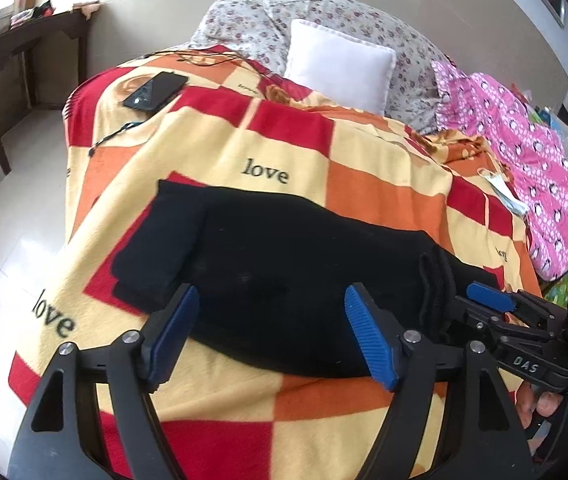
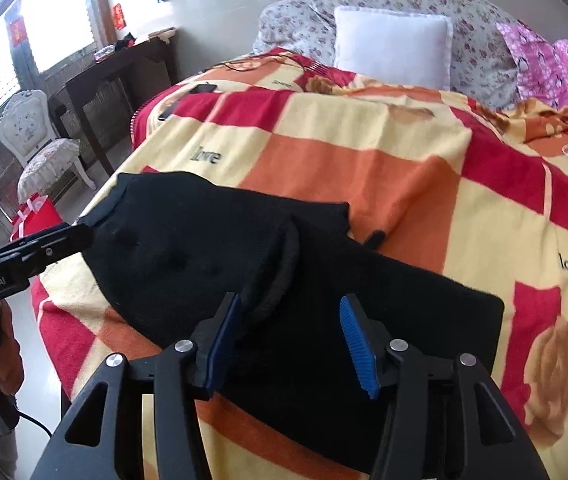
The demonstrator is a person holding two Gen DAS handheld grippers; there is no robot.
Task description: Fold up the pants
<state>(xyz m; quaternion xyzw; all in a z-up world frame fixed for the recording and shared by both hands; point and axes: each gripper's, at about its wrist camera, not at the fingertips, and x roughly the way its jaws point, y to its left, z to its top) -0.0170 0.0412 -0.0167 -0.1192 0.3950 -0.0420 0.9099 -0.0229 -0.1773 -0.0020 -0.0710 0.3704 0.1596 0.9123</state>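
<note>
The partly folded black knit pants (image 1: 284, 264) are lying crosswise just ahead of both tongs on the checked red-and-yellow fleece blanket (image 1: 364, 184). Left tongs (image 1: 272, 336) and right tongs (image 2: 288, 344) are gaping wide, gripping nothing, equally near.

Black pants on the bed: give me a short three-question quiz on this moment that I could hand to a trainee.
1. True or false: the left gripper has its jaws shut on the pants.
2. What lies on the blanket near its far left corner? A) a phone B) a cup C) a book
3. Fill in: the word printed on the blanket's yellow squares is ____.

Key: 1 false, both grippers' jaws are open over the pants; 2 A; 3 love.
</note>
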